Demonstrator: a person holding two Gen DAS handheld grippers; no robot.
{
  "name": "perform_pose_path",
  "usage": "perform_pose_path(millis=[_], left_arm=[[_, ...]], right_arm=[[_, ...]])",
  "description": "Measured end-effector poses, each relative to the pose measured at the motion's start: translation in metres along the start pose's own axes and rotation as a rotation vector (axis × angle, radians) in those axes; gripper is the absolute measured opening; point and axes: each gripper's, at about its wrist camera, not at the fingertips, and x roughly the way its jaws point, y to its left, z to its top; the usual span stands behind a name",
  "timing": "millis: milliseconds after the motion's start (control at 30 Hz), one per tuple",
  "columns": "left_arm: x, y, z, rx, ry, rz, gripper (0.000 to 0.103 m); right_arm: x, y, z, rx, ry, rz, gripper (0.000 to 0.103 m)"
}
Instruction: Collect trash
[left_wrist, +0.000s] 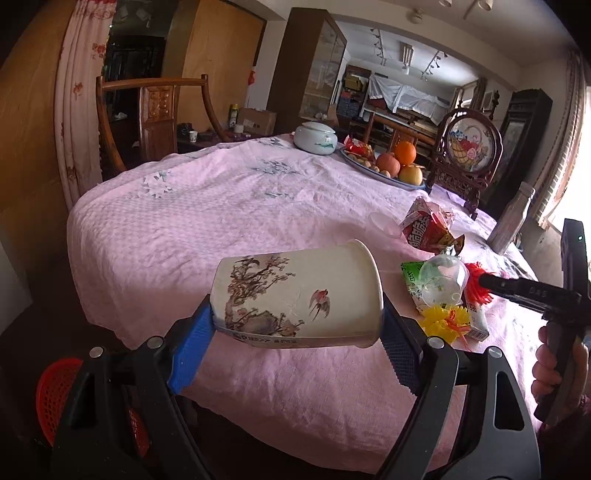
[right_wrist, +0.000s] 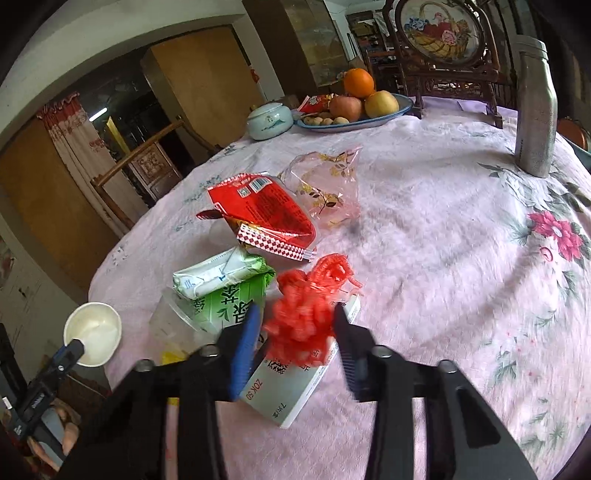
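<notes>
Round table under a pink quilted cloth (right_wrist: 424, 236). Left gripper (left_wrist: 297, 325) clamps a white printed paper cup (left_wrist: 295, 299) sideways: light, crushable, best held mid-wall. Right gripper (right_wrist: 295, 328) spread around a red plastic mesh tuft (right_wrist: 303, 317): soft, springy; contact unclear.

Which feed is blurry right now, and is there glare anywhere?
Right wrist view: the red mesh between the right hand-held gripper fingers is smeared by motion. Left wrist view: sharp on the paper cup; window at the right edge is blown out.
</notes>
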Motion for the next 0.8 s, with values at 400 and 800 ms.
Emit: perform_pose_path(millis=[400, 800], left_arm=[[-0.058, 0.097, -0.027, -0.145, -0.04, 0.164, 0.081], [-0.076, 0.217, -0.106, -0.391, 0.03, 0.344, 0.081]], right_arm=[[-0.057, 0.018, -0.012, -0.048, -0.212, 0.044, 0.019], [-0.076, 0.131, -0.034, -0.261, -0.202, 0.229, 0.019]])
